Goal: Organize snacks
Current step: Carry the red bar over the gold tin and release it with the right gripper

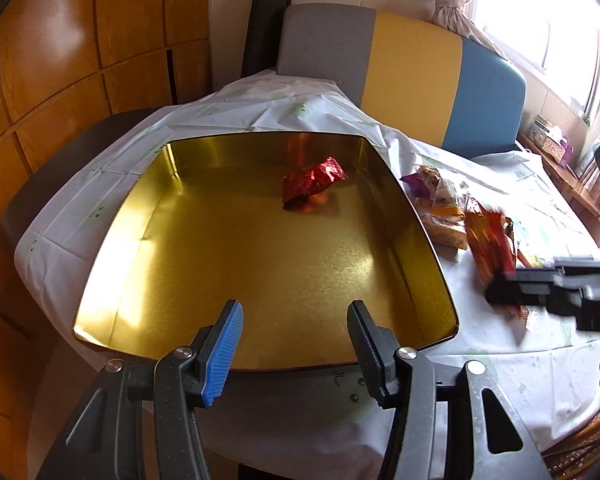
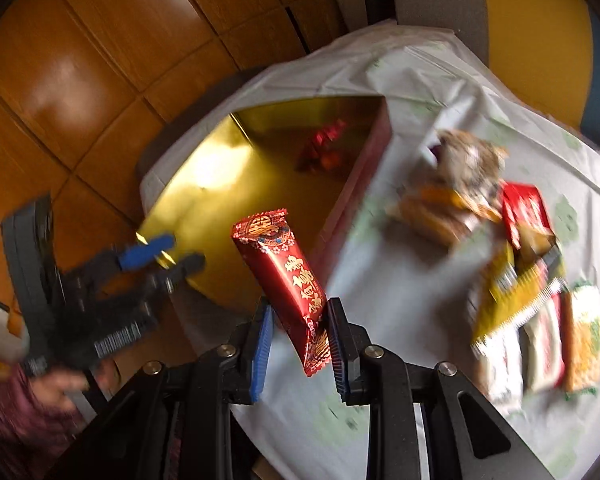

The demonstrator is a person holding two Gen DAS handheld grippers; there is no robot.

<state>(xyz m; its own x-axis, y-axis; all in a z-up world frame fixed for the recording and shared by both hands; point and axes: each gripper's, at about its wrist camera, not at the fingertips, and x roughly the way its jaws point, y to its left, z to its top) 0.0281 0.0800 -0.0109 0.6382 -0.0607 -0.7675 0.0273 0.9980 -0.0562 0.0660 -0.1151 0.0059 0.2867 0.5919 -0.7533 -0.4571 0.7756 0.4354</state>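
A gold tin box [image 1: 228,264] sits open on the white tablecloth, with one crumpled red wrapper [image 1: 312,182] lying in its far part. My left gripper [image 1: 296,312] is open and empty over the box's near edge. My right gripper [image 2: 300,312] is shut on a long red snack packet [image 2: 284,276] with gold characters and holds it in the air just right of the box [image 2: 220,200]. From the left wrist view the right gripper [image 1: 540,288] and its red packet [image 1: 488,240] are blurred at the right. The left gripper [image 2: 160,256] shows at the box's near corner.
Loose snack packets lie on the tablecloth right of the box: a brown and orange bag [image 2: 452,200], a red pack [image 2: 524,212], yellow, white and orange packs [image 2: 540,320]. A grey, yellow and blue chair back [image 1: 400,68] stands behind the table. Wooden panels are at the left.
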